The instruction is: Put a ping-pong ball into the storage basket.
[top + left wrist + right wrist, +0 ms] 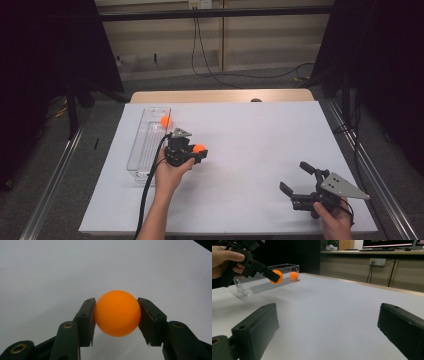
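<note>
Orange ball point(117, 313) (round, glossy), tong-clamped

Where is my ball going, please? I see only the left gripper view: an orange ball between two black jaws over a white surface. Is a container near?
Observer: Yes. In the high view a clear tray lies just left of the left gripper, on the white table.
Operator: Is the tray empty?
Observer: No. A second orange ball sits at its far end.
Operator: Is my held ball above the tray now?
Observer: Not yet. It hangs over the table, to the right of the tray.
Operator: What does the other hand do?
Observer: The right gripper is near the table's front right corner, jaws wide apart with nothing between them.
</note>
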